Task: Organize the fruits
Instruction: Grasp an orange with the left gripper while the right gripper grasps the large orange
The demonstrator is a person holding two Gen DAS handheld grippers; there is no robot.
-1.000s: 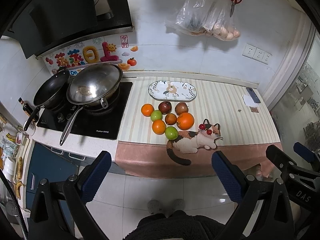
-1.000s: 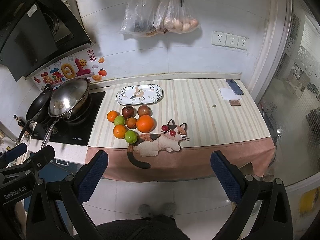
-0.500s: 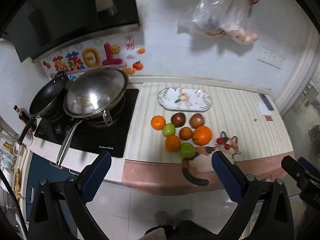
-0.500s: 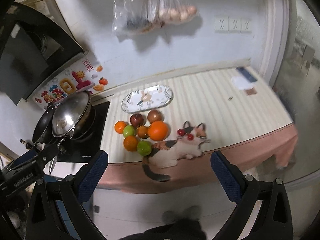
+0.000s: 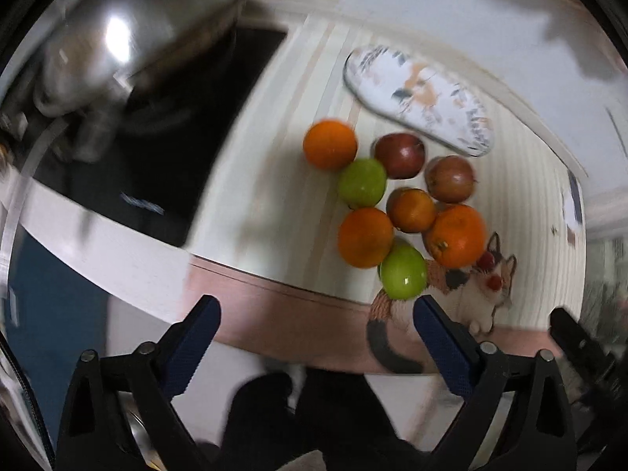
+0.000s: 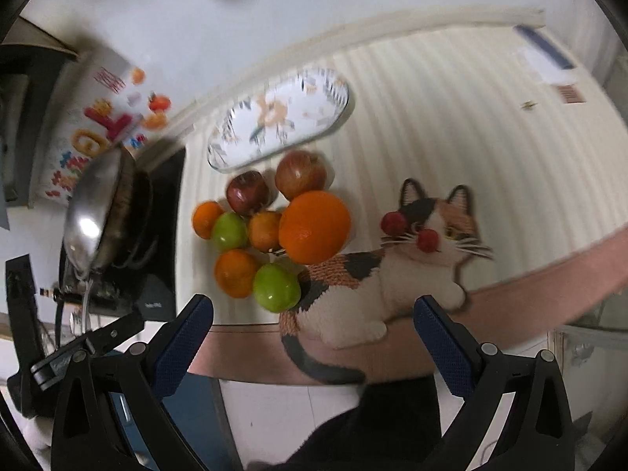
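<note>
Several fruits sit in a cluster on the striped counter: a large orange, smaller oranges, green apples and red apples. An empty oval patterned plate lies just behind them. My left gripper is open and empty, just in front of the counter edge, short of the fruit. My right gripper is open and empty, over the counter edge in front of the near green apple.
A calico cat-shaped mat with two small red fruits lies right of the cluster. A steel wok sits on the black cooktop at the left. A phone lies far right.
Both grippers have moved forward and down toward the counter; the fruit cluster now looks much larger and closer. Both stay open. The fruits have not moved.
</note>
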